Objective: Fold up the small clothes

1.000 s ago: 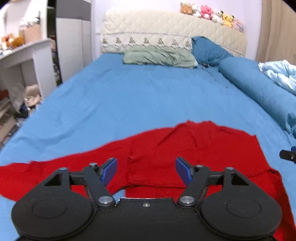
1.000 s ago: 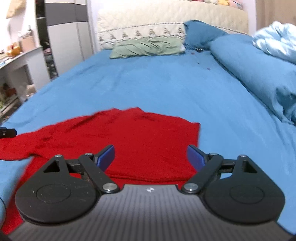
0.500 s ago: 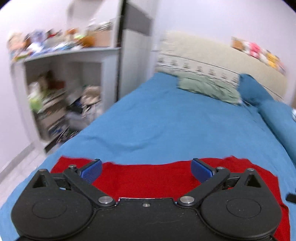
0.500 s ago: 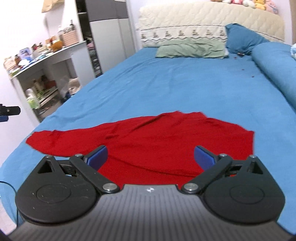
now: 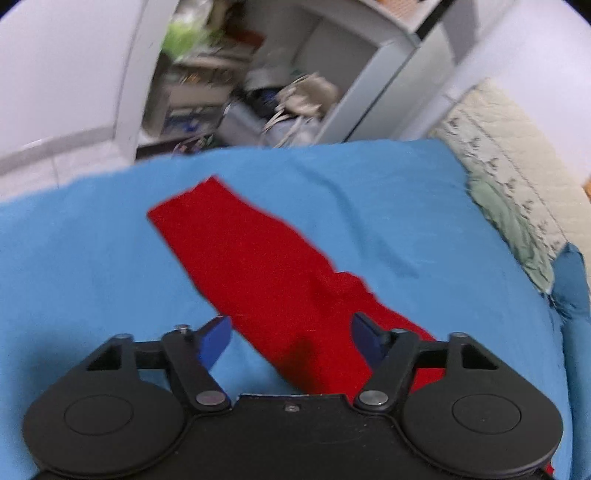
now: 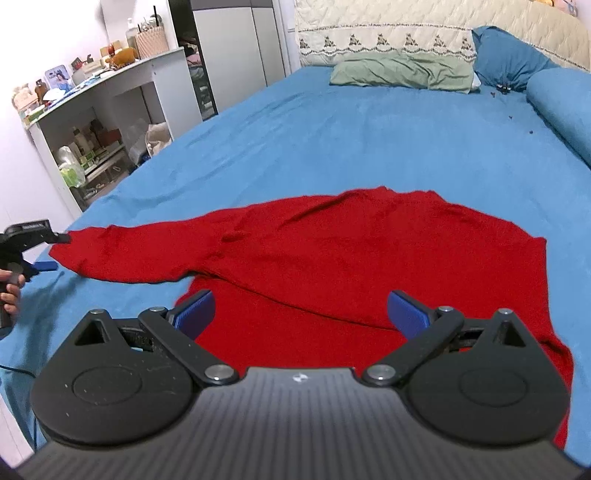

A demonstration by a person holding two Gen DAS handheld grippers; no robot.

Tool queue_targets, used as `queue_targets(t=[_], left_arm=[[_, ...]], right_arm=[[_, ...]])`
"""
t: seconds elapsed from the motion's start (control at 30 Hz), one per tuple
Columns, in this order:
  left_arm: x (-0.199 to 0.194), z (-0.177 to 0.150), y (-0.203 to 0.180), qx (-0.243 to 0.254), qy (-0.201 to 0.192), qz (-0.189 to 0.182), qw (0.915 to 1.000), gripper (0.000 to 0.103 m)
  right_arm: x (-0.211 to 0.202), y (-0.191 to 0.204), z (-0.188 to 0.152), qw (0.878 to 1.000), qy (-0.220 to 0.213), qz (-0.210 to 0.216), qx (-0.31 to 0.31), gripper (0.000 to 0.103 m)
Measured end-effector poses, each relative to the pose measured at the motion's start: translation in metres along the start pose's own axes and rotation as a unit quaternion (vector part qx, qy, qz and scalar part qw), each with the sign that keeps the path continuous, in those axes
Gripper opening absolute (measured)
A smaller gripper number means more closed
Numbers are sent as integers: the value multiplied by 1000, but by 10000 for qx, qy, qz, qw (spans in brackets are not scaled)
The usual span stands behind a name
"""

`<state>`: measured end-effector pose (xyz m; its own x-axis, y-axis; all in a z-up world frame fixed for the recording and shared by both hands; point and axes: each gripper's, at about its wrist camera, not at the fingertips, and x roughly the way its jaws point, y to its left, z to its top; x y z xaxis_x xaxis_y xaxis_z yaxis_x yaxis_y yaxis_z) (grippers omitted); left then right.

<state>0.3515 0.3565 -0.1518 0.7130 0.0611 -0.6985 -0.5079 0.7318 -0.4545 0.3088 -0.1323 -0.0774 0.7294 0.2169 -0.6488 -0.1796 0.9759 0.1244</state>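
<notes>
A red long-sleeved top point(image 6: 369, 254) lies flat on the blue bed sheet point(image 6: 369, 140), its left sleeve point(image 6: 129, 254) stretched out toward the bed's left edge. In the left wrist view that sleeve point(image 5: 258, 258) runs diagonally away from my left gripper point(image 5: 290, 338), which is open and empty just above it. My right gripper point(image 6: 301, 308) is open and empty over the lower body of the top. The left gripper point(image 6: 35, 247) also shows at the sleeve's cuff in the right wrist view.
A white shelf unit with clutter point(image 6: 99, 122) stands along the bed's left side. A green pillow point(image 6: 402, 74) and blue pillows point(image 6: 509, 55) lie at the headboard point(image 6: 388, 33). A blue bolster point(image 6: 561, 103) lies at the right.
My left gripper has swung left and turned toward the sleeve end and the shelf. My right gripper has drawn back and turned a little left, showing more of the top.
</notes>
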Motion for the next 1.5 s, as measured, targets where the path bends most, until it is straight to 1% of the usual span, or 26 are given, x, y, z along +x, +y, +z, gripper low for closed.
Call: queue_targets(t=[0.03,0.07,0.13,0.2,0.23,0.27,0.3,0.33,0.4,0.53,0.6,0.7,0.77,0.83,0.87,0.97,1.0,1.07,1.1,1.17,1.23,1.33,1.37,1.4,1.47,1.5], left_arm=[[7,-1,3,-65,10,69,10000,67],[13,-1,7,-132,1,94,9999,65],[19,-1,9,-211,-122,96,9997,64],[24,2,8,-216,-243,174,9993,56],[26,3,6,-186,-281,278,9990,38],[28,5,4,-159,-291,357,9988,17],[29,6,4,-142,-278,402,9987,8],[30,7,3,-158,-271,394,9987,7],[29,6,-1,-148,-335,434,9984,6],[19,8,-21,163,-581,439,9972,6],[9,12,-37,318,-724,323,9963,6],[-17,15,-76,730,-1024,-34,9921,6],[-37,13,-115,1071,-1257,-492,9850,6],[-54,3,-159,1412,-1407,-955,9753,6],[-61,-4,-184,1617,-1425,-1218,9689,6],[-71,-39,-258,2230,-1350,-1909,9464,6],[-71,-59,-285,2507,-1269,-2167,9349,6],[-61,-95,-326,2962,-1018,-2443,9177,6],[-49,-120,-345,3182,-792,-2546,9097,6],[-23,-164,-368,3508,-355,-2558,9001,6],[10,-211,-378,3780,237,-2414,8935,6],[55,-268,-371,4140,1003,-2108,8798,6],[64,-279,-366,4151,1174,-2074,8780,6],[68,-287,-361,4130,1232,-2086,8779,6],[63,-292,-357,4231,1046,-2174,8733,8],[60,-291,-357,4276,1006,-2210,8707,11]], right_arm=[[3,-2,-2,10000,19,1,13,103],[6,-5,-4,10000,30,0,32,103],[12,-7,-7,10000,37,-9,83,103],[17,-12,-11,9999,54,-9,144,103],[18,-14,-13,9998,66,-8,174,103],[21,-16,-15,9998,86,-7,203,103],[22,-18,-18,9997,107,-9,227,103],[24,-20,-20,9996,124,-7,245,103],[25,-23,-23,9996,139,-8,263,103],[22,-29,-25,9994,90,-36,321,103],[18,-32,-23,9993,24,-58,370,103],[9,-38,-19,9991,-98,-117,406,103],[0,-44,-15,9986,-222,-184,454,103],[-9,-51,-10,9975,-375,-255,540,103],[-14,-55,-8,9968,-454,-301,589,103],[-28,-72,-5,9935,-664,-498,775,103],[-32,-78,-5,9920,-720,-580,859,103],[-39,-89,-5,9895,-783,-701,996,103],[-41,-95,-7,9881,-798,-772,1060,103],[-43,-103,-9,9866,-785,-899,1114,103],[-41,-111,-14,9852,-707,-1023,1177,103],[-32,-121,-26,9850,-471,-1076,1267,103],[-28,-123,-30,9853,-384,-1074,1270,103],[-23,-124,-35,9856,-307,-1084,1263,103],[-14,-127,-42,9858,-224,-1085,1263,103],[-10,-128,-44,9856,-203,-1071,1292,103]])
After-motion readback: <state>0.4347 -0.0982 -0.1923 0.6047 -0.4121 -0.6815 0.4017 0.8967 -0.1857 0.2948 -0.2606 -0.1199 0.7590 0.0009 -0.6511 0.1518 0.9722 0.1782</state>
